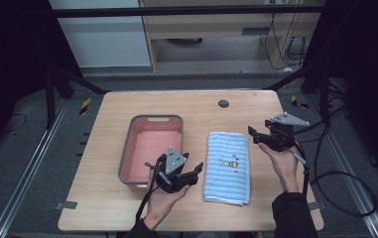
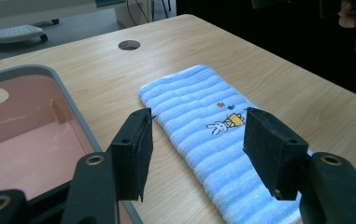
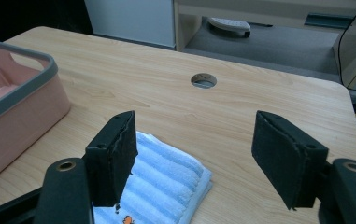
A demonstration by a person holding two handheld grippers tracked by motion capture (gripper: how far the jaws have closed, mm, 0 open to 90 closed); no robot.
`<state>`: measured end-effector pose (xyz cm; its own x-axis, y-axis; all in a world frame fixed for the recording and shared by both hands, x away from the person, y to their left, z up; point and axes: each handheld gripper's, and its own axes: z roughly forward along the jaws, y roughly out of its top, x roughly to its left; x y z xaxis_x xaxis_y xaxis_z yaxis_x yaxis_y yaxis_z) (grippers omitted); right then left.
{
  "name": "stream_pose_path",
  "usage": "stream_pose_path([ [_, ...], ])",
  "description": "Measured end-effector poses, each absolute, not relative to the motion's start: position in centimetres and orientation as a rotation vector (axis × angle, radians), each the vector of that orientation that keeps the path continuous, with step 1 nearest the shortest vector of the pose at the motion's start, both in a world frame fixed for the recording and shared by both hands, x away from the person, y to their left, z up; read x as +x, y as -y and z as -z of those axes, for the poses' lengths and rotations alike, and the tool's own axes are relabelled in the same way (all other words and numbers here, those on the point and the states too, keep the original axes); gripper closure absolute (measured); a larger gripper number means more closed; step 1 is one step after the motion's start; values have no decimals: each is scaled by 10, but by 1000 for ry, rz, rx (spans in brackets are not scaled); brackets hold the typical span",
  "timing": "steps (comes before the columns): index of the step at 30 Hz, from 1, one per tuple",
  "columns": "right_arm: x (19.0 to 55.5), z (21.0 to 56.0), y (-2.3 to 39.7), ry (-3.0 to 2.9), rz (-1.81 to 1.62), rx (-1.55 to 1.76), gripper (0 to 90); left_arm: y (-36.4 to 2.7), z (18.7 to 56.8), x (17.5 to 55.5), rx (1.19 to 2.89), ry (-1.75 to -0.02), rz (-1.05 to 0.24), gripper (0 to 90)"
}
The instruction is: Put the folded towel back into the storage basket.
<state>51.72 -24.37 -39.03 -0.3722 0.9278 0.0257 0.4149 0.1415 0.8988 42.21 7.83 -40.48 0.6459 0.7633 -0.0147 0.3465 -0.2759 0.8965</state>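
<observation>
One folded towel (image 1: pixel 227 167), soft ribbed terry in pale blue stripes with a small stitched rabbit, lies flat on the wooden bench (image 1: pixel 191 106), its long axis running from the person's edge toward the far side. One pink rectangular plastic basin (image 1: pixel 126 163) with a grey rim sits just beside it. Two grippers flank the towel: the left gripper (image 1: pixel 195 174) and the right gripper (image 1: pixel 257 137), jaws spread, pinching nothing.

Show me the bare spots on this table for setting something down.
Bare wood runs behind the pink basin and folded blue towel, around the cable hole, and left of the basin. Crowded: the gap between basin and towel, where the left gripper hangs.
</observation>
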Motion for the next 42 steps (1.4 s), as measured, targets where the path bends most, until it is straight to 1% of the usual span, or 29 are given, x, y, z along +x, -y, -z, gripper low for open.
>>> stream_pose_path([
  [8,525,400,240,-1882,-1182,1286,325,-63,420,421,1900,-873,-494,433],
  [22,533,427,240,-1917,-1167,1313,341,-49,446,418,1949,-870,-463,470],
  [29,535,431,238,-1935,-1155,1318,346,-42,457,419,1976,-866,-469,502],
  [34,536,436,237,-1936,-1164,1340,353,-41,466,419,1994,-879,-468,508],
  [42,542,456,232,-1987,-1111,1353,383,-38,481,418,2034,-887,-470,515],
])
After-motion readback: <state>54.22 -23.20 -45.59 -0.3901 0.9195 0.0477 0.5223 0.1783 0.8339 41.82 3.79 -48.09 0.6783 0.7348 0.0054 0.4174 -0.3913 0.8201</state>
